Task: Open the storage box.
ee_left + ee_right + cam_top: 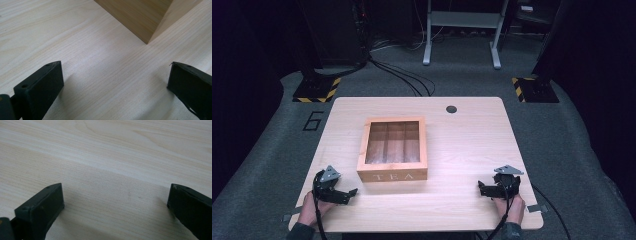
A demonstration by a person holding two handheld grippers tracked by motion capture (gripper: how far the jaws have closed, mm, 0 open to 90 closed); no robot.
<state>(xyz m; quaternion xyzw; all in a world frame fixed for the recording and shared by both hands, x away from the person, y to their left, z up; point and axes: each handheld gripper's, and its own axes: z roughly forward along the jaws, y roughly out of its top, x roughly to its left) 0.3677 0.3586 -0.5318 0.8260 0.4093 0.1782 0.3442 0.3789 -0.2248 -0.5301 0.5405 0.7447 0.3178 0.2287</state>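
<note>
Starting step, I judge — both the left gripper (343, 192) and right gripper (488, 188) rest wide apart and empty on the worktop (462, 150); next, reaching for the tea box (393, 148) between them.

readable marks: "tea" in pale caps on the front wall of the wooden box (392, 176), mid-table, facing the person. a dark numeral "6" (313, 121) on the grey floor, just off the table's (472, 145) far-left corner. no other legible txt, labels or brands in the high or gripper views.
</note>
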